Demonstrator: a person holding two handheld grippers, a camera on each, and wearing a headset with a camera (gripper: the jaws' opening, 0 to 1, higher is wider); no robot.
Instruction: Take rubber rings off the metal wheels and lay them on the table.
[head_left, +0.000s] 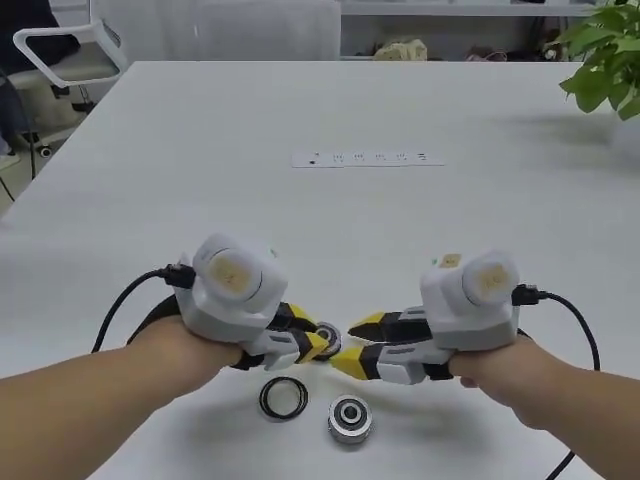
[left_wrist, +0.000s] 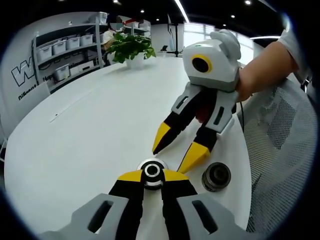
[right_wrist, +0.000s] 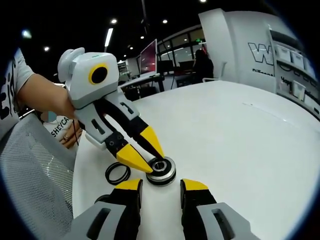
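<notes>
Rubber ring (head_left: 263, 398) — black and loose — is noted lying flat on the white table (head_left: 350, 220), just beside a second metal wheel (head_left: 350, 418) resting there. One metal wheel (head_left: 326, 338) is clamped between the yellow tips of the left gripper (head_left: 322, 342). The right gripper (head_left: 345, 347) is recorded with jaws spread — nothing held — its tips close to the clamped wheel.

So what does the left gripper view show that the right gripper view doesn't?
Left gripper view: a loose wheel lying on the table next to the open right gripper, and a plant at the far end. Right gripper view: black rings lying flat on the table, beside the left gripper. Both: the held wheel, clamped between the left gripper's fingers, and the white table.
</notes>
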